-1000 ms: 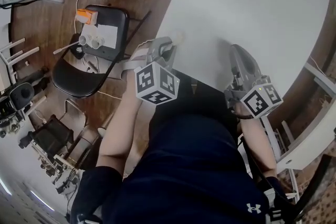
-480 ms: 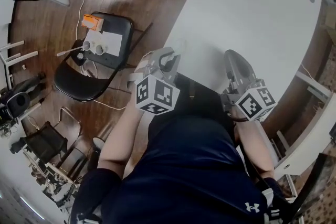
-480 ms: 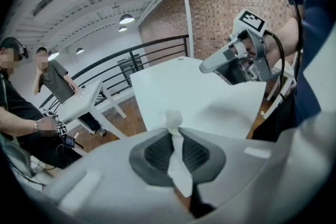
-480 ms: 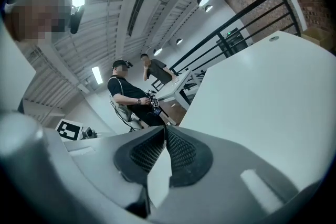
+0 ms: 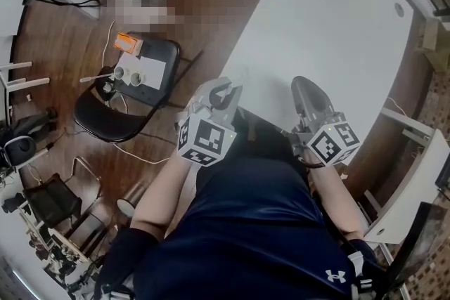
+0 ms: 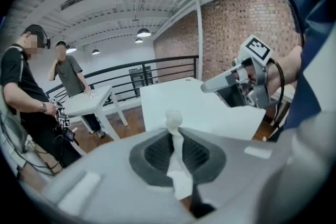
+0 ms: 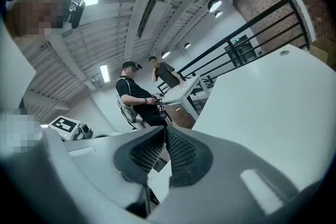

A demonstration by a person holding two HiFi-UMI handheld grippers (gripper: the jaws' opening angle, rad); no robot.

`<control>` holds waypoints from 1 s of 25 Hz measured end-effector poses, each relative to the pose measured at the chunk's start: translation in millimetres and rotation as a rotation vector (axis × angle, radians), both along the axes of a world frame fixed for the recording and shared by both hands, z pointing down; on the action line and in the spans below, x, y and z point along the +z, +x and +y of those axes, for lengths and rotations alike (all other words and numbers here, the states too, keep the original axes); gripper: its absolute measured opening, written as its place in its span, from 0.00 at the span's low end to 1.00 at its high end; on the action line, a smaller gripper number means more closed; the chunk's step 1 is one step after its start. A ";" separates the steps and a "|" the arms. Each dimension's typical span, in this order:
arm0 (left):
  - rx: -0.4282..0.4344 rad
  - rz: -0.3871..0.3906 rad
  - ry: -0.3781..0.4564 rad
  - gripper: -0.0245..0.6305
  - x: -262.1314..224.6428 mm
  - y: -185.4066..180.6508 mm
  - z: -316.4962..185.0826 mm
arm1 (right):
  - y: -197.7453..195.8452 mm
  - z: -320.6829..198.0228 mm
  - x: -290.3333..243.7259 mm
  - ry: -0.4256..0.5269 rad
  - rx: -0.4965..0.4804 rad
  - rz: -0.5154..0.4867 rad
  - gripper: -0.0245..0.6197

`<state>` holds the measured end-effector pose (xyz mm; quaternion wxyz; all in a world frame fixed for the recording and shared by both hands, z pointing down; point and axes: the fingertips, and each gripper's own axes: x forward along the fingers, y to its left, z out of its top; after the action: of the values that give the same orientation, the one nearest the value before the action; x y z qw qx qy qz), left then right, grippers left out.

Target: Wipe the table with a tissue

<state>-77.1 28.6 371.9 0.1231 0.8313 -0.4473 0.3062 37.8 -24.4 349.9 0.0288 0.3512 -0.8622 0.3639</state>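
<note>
The white table (image 5: 330, 31) stretches ahead of me, and both grippers hang over its near edge. My left gripper (image 5: 226, 90) is shut on a white tissue (image 6: 175, 168). The tissue runs as a thin strip between the pads, and a crumpled tuft pokes out past the tips. In the left gripper view this gripper is raised off the table (image 6: 210, 107) and tilted down toward it. My right gripper (image 5: 302, 86) is to its right, also above the edge, shut with nothing between its pads (image 7: 181, 152). The right gripper (image 6: 233, 81) also shows in the left gripper view.
A black chair (image 5: 95, 116) on the wooden floor at left carries an orange box (image 5: 126, 43), cups and paper. Camera gear lies along the far left. Two people (image 6: 68, 76) stand by another white table (image 6: 89, 99). A white shelf (image 5: 411, 186) stands to the right.
Both grippers have risen off the table's near edge, and the left one has rolled and tilted. The tissue stays pinched in the left gripper.
</note>
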 end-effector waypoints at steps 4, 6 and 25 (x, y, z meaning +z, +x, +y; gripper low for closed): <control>-0.041 0.077 0.023 0.05 -17.0 0.5 4.0 | -3.8 5.3 -11.4 0.032 -0.015 -0.003 0.07; -0.065 0.112 0.034 0.05 -22.2 -1.6 4.6 | -7.0 7.9 -14.7 0.048 -0.027 0.001 0.07; -0.147 0.265 0.147 0.05 -61.6 -5.8 1.1 | -3.0 -3.2 -64.0 0.281 -0.031 0.091 0.06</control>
<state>-82.9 29.7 310.3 0.1419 0.8363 -0.5078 0.1503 34.8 -27.6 286.0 0.0239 0.3547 -0.9077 0.2231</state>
